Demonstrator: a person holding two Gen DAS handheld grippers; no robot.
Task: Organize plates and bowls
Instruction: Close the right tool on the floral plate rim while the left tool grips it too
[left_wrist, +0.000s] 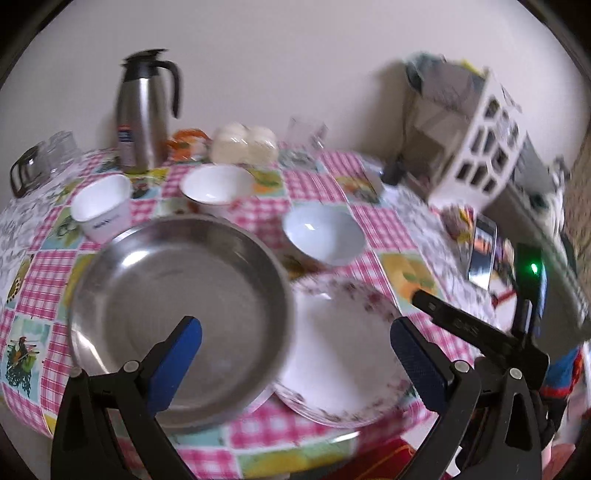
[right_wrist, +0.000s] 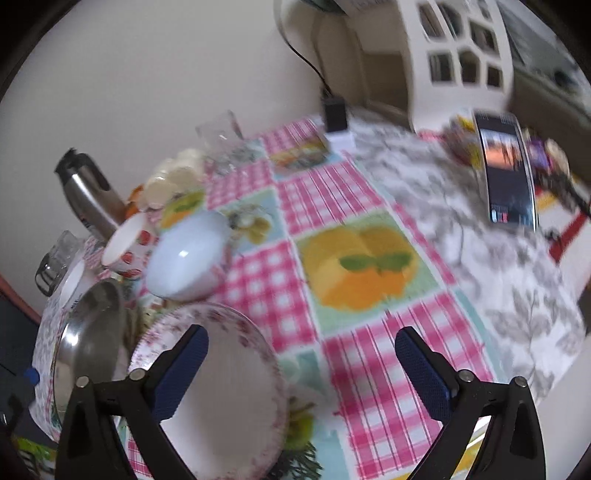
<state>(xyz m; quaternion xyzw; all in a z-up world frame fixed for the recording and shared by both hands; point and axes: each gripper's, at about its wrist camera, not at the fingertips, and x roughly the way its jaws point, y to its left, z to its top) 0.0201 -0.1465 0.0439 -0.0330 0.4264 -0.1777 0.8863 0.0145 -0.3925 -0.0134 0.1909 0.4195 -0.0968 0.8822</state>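
We log the steel plate at the near left of the table, its right rim lying over the left edge of the floral plate, which sits at the near edge, apparently atop another plate of the same pattern. Behind them stand three bowls: a pale blue bowl just beyond the floral plate, a white bowl farther back, and a square white cup touching or just behind the steel plate's far rim; we cannot tell which.

Left gripper: jaws spread wide, nothing between them, hovering above the two plates. Right gripper: jaws likewise spread, empty; its left finger overlaps the floral plate in view, contact not determinable.

Farther out we note a steel thermos jug at the back left, glass tumblers beside it, a clear egg carton, and a white lattice basket at the back right. A phone lies lit on the grey-leaf part of the cloth. Both views are motion-blurred.
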